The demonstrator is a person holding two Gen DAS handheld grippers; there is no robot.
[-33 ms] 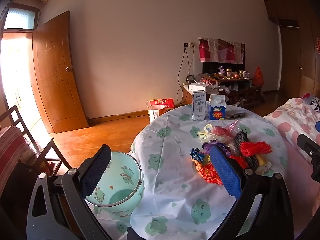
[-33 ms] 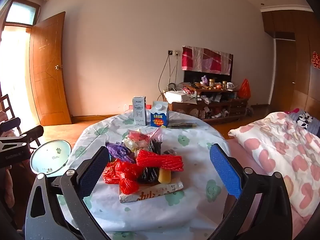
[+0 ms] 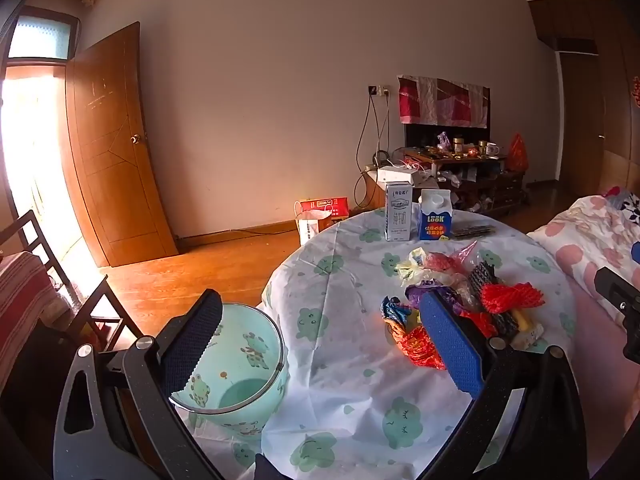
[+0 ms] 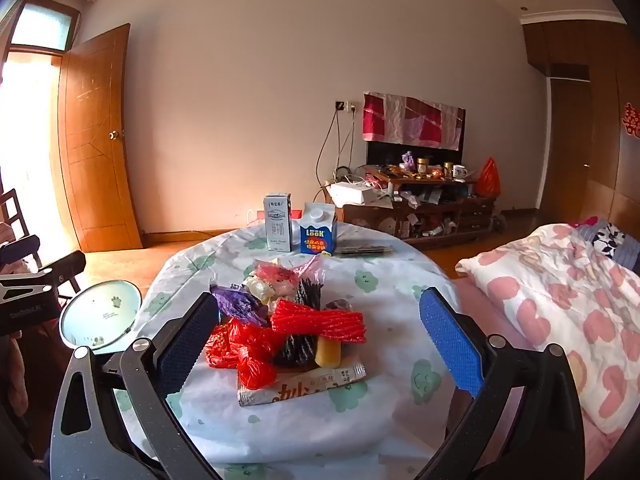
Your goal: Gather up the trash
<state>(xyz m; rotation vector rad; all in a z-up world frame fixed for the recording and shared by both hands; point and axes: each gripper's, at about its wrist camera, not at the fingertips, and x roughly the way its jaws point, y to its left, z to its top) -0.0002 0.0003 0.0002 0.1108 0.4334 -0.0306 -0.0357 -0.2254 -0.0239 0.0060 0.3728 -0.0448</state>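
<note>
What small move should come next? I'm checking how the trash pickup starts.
Probably ease the right gripper forward and down onto the red mesh sleeve topping the trash pile. Both grippers are open and empty, and the green bin waits beside the table.

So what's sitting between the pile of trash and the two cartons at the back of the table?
Nothing: in the right wrist view only bare tablecloth separates the trash pile from the white milk carton and blue carton.

We honestly can't spot any change here: the earlier shots were taken at this very instant, so the two sets match and nothing has shifted ahead of either tool.
</note>
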